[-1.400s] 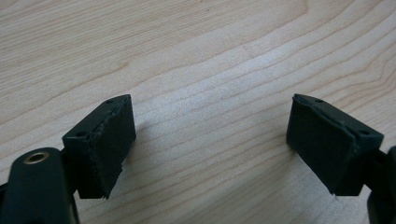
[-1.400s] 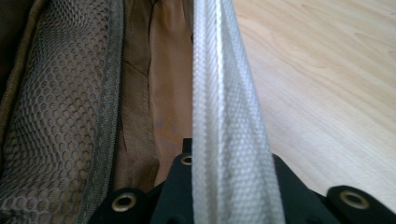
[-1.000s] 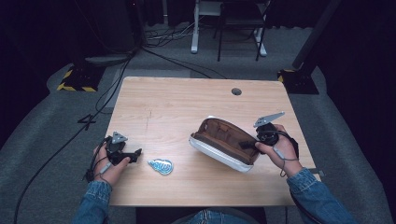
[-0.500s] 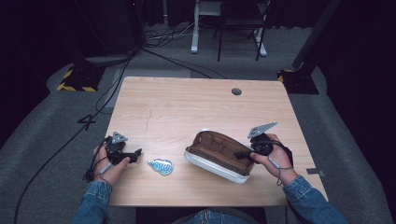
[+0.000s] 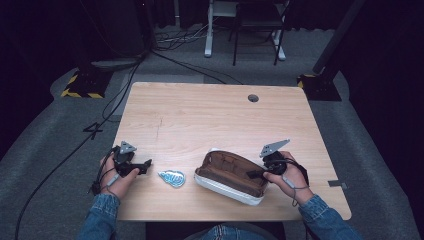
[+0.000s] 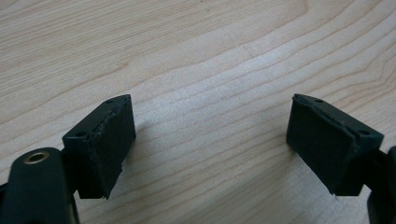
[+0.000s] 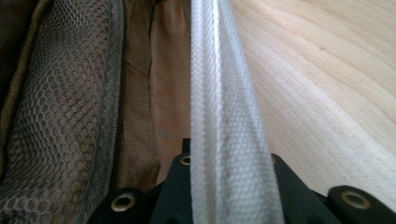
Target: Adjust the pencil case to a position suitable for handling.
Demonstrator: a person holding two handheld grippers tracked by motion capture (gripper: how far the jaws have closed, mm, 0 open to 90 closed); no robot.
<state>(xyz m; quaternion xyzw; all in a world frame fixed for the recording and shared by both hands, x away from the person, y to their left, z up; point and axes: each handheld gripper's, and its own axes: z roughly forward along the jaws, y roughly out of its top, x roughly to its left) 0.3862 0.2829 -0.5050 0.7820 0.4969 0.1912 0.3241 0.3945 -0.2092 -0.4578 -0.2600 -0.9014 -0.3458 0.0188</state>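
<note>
Looking at where we are: our right gripper [image 5: 256, 174] has its jaws pinched tight on the white woven rim of the open brown fabric pouch with white sides [image 5: 229, 176], right at the pouch's 3 o'clock end. In the right gripper view that white zipper edge [image 7: 224, 116] runs straight up out of the closed jaws, with the brown lining and grey mesh pocket [image 7: 60, 107] off at 9 o'clock. The pouch lies mouth-up on the light wooden table [image 5: 210, 120], toward 5 o'clock from the table's centre.

Our left gripper [image 5: 142, 166] sits near the table's 8 o'clock edge, jaws spread wide over bare wood, holding nothing. A small flat blue-and-white packet [image 5: 172, 177] lies between it and the pouch, at the gripper's 3 o'clock, touching neither.

So, our guess: pouch is open and steadied, that part's done. What's left looks like picking up the packet with the left gripper, dropping it inside, then closing up.
</note>
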